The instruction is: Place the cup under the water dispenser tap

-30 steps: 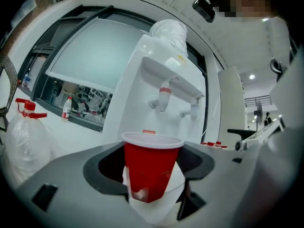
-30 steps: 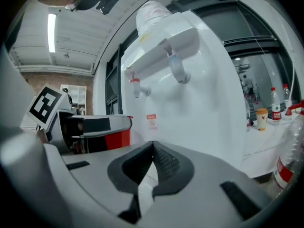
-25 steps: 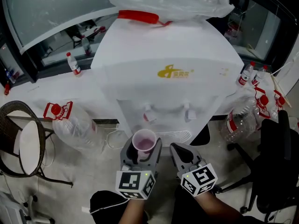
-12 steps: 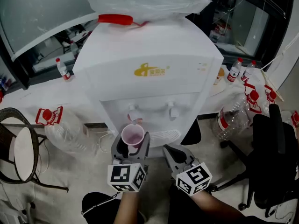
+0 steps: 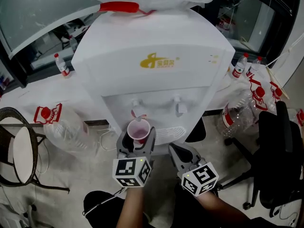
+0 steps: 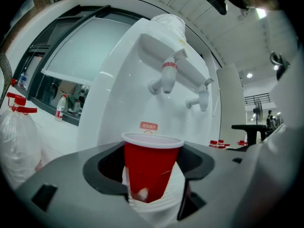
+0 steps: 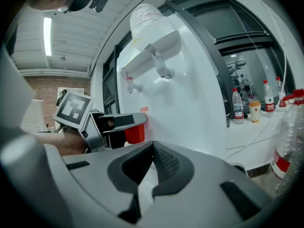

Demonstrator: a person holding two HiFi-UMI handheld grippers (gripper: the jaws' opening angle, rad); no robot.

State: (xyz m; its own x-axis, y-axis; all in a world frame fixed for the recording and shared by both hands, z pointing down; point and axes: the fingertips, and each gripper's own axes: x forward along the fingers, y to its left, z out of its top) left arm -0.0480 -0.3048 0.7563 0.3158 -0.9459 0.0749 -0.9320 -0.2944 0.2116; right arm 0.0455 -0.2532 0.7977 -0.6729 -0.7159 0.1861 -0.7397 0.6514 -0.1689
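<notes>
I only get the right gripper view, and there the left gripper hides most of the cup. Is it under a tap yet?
Observer: In the head view, the cup's rim meets the tip of the red-marked tap. I can't tell whether it is exactly beneath.
Operator: Is it upright?
Observer: Yes. The left gripper view shows it upright, with the left gripper shut on its sides.

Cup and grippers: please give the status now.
Left gripper shut on red cup. Right gripper shut, empty. Cup held near red-collared tap, not set down. Nothing between them.
</notes>
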